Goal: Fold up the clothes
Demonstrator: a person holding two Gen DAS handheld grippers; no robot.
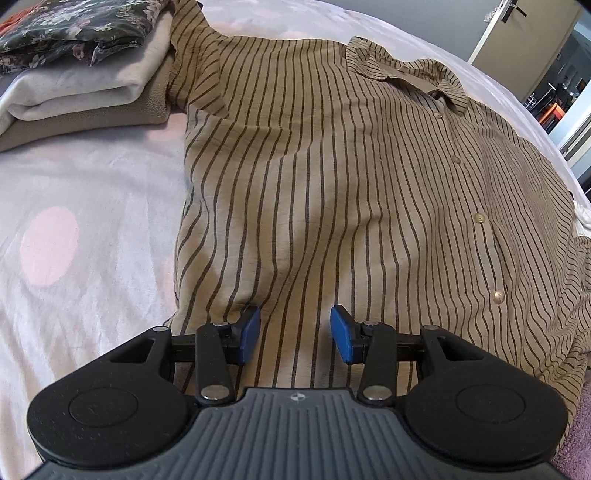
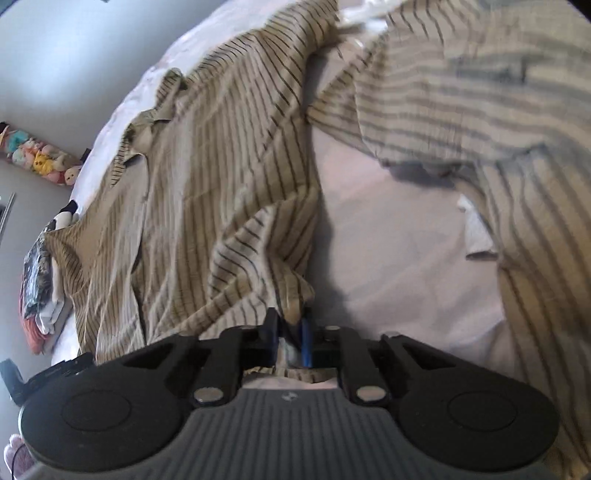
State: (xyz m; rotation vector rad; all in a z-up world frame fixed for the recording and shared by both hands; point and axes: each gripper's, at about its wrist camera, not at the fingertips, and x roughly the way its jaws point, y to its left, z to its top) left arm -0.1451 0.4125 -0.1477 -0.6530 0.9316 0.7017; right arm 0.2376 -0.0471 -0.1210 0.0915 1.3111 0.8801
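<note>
The left gripper stands about half open, its blue pads apart over the hem end of the striped shirt — the cloth runs flat between them and nothing is pinched; whether the tips press on the fabric cannot be told. In this left wrist view the shirt lies spread, front up, on the pale sheet of a bed, with its collar at the far end and a row of buttons down the right. At the far left a stack of folded clothes sits on the sheet, a dark floral piece on top; one sleeve of the shirt reaches up beside it.

In the right wrist view the right gripper has its jaws closed on a bunched edge of the same striped shirt — the fabric rises in a gathered peak straight from between the pads. The rest of the shirt spreads away to the left, collar far off, while another part of it hangs blurred at the upper right. Bare sheet shows to the right of the grip.
</note>
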